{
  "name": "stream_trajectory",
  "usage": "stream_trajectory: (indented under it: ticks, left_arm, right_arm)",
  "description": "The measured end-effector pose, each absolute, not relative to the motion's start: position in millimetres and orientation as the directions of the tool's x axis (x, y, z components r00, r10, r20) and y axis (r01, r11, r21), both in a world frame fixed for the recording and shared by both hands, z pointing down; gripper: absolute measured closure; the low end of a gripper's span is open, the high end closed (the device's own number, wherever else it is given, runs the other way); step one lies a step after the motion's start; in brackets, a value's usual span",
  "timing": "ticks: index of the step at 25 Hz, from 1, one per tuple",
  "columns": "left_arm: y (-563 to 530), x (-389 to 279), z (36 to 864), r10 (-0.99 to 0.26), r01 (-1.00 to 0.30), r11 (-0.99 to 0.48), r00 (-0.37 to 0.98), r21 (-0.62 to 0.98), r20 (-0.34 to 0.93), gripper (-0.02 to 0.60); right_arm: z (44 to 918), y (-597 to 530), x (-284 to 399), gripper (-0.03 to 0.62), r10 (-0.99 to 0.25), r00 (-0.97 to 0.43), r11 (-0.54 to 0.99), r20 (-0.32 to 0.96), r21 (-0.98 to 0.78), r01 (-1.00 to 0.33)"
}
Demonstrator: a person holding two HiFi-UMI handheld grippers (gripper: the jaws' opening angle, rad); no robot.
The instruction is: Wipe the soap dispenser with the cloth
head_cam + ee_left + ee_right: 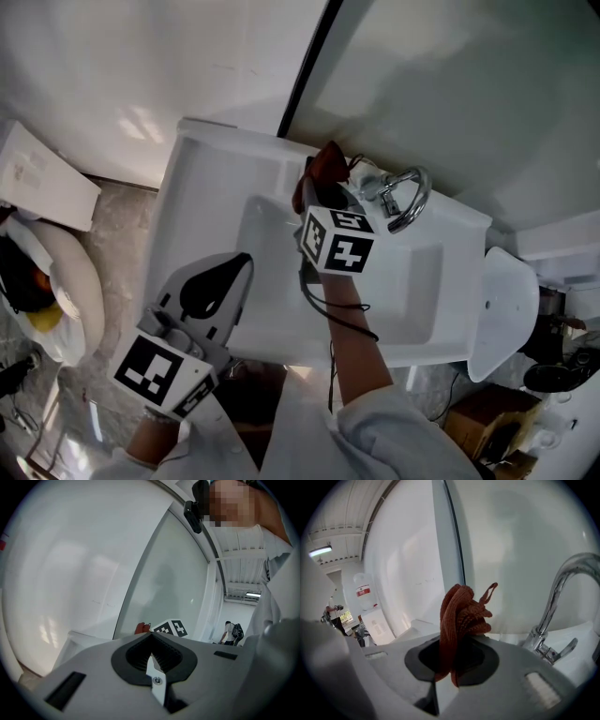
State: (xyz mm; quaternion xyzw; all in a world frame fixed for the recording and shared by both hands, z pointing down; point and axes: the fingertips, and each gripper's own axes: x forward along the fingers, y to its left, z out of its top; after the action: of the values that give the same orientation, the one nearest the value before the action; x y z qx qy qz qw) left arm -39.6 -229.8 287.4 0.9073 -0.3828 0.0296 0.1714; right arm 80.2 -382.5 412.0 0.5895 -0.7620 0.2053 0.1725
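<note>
A rust-red knitted cloth [325, 165] sticks up bunched from my right gripper [315, 190], which is shut on it above the back rim of the white sink [202, 178], just left of the chrome faucet [405, 195]. In the right gripper view the cloth [461, 616] rises out of the shut jaws of my right gripper [451, 654], and the faucet [555, 604] curves up at the right. My left gripper [240, 264] hangs over the sink's front left, shut with nothing in it. The left gripper view shows my left gripper [152, 648] the same way. I cannot make out a soap dispenser.
A white wall and a glass panel with a dark edge [305, 70] stand behind the sink. A white box [42, 176] and a bag [42, 291] lie on the floor at the left. A white rounded lid [506, 314] and boxes sit at the right.
</note>
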Motion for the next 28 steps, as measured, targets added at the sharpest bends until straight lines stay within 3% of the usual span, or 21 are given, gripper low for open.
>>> stream_trajectory:
  ticks: [28]
  left_arm:
    - [-234.3, -52.9, 297.7, -0.709, -0.731, -0.610, 0.676, 0.306, 0.202, 0.577]
  right_arm:
    - [513.3, -392.0, 64.7, 0.539, -0.650, -0.262, 0.139, 0.713, -0.228, -0.964]
